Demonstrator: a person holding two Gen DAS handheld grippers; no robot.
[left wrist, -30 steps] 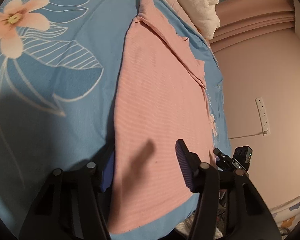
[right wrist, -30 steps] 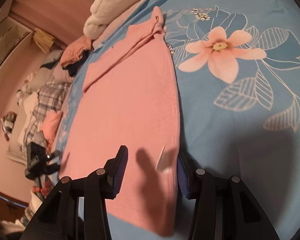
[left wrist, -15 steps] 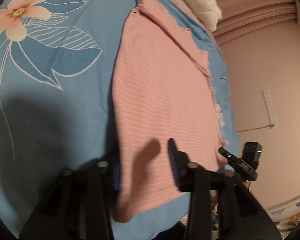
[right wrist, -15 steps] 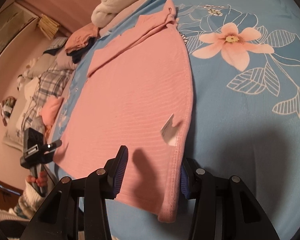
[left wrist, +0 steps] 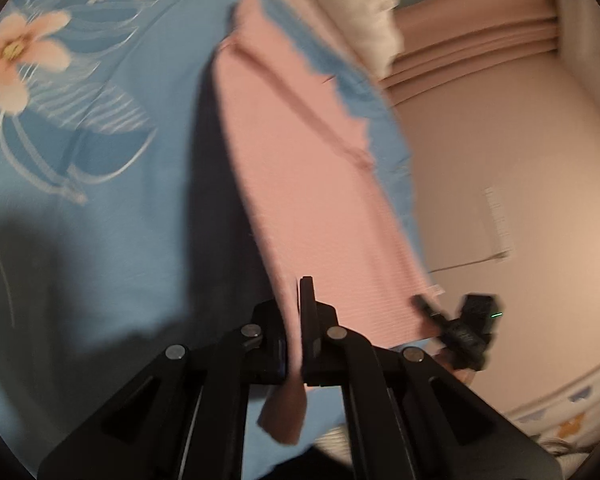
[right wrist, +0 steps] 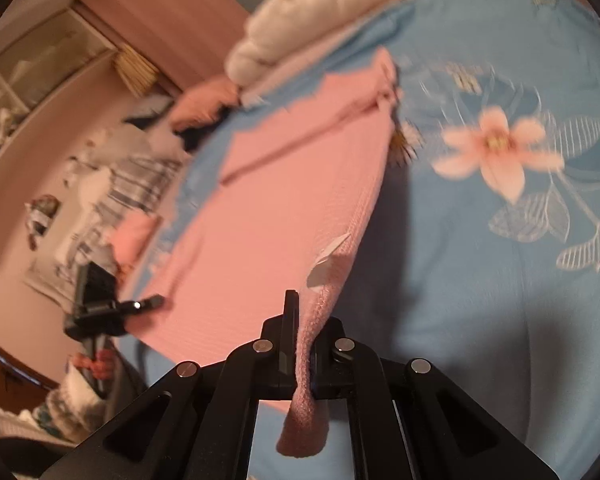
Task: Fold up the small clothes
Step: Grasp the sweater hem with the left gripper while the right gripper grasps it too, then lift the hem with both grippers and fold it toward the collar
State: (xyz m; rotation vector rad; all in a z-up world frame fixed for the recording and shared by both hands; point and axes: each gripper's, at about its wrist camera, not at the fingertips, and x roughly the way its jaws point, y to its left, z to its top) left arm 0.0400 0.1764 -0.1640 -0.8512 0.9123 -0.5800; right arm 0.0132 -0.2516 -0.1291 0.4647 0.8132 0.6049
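A pink ribbed garment [left wrist: 300, 176] lies spread on a blue floral bedsheet [left wrist: 100, 216]. My left gripper [left wrist: 296, 304] is shut on the garment's near corner, and a flap of fabric hangs below the jaws. In the right wrist view the same pink garment [right wrist: 268, 216] stretches away, with a white tag [right wrist: 326, 260] near its edge. My right gripper [right wrist: 302, 320] is shut on the other near corner, lifting that edge off the blue floral bedsheet [right wrist: 480, 280]. Both views are motion-blurred.
White bedding [right wrist: 316, 12] is piled at the far end of the bed. More clothes [right wrist: 132, 184] lie heaped beside the bed. The other gripper [right wrist: 100, 304] shows at the garment's left corner. A pink wall with a power strip [left wrist: 498, 220] is at right.
Both grippers have closed on the garment's near corners and lifted them off the sheet; earlier both were open over the hem.
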